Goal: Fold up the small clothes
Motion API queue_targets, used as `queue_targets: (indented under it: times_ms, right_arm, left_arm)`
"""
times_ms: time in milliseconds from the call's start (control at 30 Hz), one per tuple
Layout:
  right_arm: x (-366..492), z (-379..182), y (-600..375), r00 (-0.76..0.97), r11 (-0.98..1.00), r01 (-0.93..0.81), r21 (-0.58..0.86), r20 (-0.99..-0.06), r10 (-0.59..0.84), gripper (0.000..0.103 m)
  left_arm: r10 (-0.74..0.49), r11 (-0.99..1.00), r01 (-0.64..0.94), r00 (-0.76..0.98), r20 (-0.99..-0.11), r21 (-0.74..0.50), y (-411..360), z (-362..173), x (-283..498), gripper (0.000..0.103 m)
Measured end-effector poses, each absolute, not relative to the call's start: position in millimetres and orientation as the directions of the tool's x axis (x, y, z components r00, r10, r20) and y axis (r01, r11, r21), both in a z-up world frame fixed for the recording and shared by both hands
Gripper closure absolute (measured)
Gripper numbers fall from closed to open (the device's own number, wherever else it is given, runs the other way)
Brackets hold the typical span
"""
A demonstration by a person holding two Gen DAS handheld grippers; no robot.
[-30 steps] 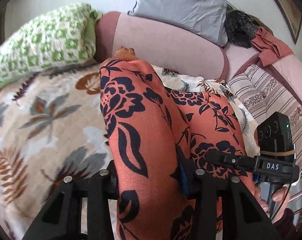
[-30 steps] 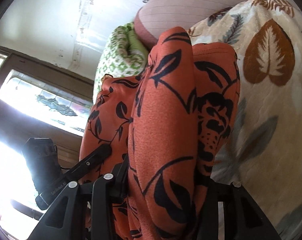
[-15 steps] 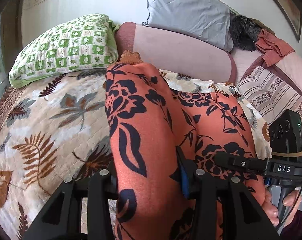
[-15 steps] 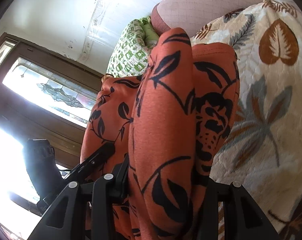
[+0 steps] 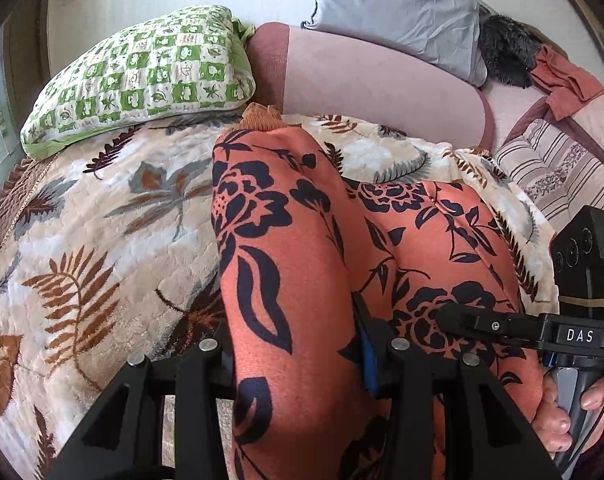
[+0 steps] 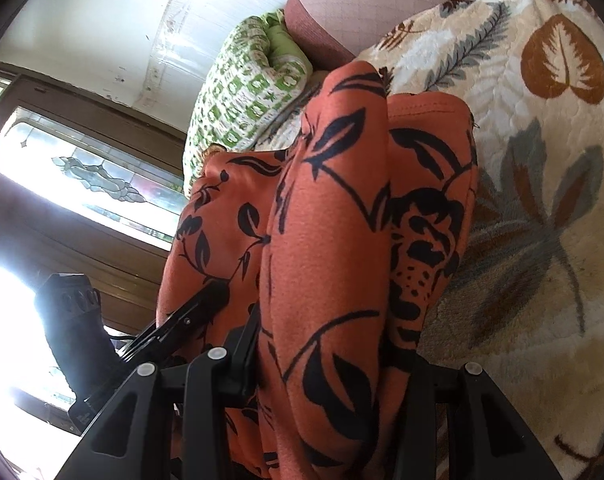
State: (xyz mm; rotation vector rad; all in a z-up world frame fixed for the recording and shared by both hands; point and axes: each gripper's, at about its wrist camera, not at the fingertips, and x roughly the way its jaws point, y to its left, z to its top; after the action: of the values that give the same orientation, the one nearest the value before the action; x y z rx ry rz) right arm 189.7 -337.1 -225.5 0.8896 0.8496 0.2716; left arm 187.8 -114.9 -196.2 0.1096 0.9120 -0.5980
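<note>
Here, both tools pinching matte orange floral cloth (image 5: 286,264), quilted bedspread (image 5: 102,240)

Below me is a bed covered with a cream quilted bedspread (image 5: 102,240) printed with brown ferns and grey-blue leaves. At its far edge a green-and-white checked pillow (image 5: 142,76) lies on the bedspread, just beside a dusty-pink bolster (image 5: 382,88), and a grey pillow (image 5: 394,4) leans behind the bolster. The orange garment with black flowers (image 5: 286,264) drapes down from my jaws so its far end meets the bedspread near the green pillow.
</note>
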Motion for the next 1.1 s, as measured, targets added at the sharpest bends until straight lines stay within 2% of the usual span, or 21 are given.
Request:
queue_targets:
  times_ms: [867,1067,1100]
  right_arm:
    - [213.5,-224.5,-326.4,0.603,0.633,0.211,0.745,-0.608,0.515,0.060]
    - [214.2,-232.8,-326.2,0.596,0.633,0.219,0.742,-0.616,0.515,0.060]
    - [215.0,-234.4,-326.1,0.594,0.634,0.224,0.740,-0.619,0.514,0.060]
  left_arm:
    - [-0.368,0.849,0.514,0.411,-0.834,-0.121,-122.5,-233.6,204.5,0.056]
    - [-0.353,0.856,0.504,0.414,-0.839,-0.111,-125.2,-235.6,205.2,0.053]
    - [-0.345,0.859,0.501,0.417,-0.841,-0.104,-125.3,-236.4,205.4,0.049]
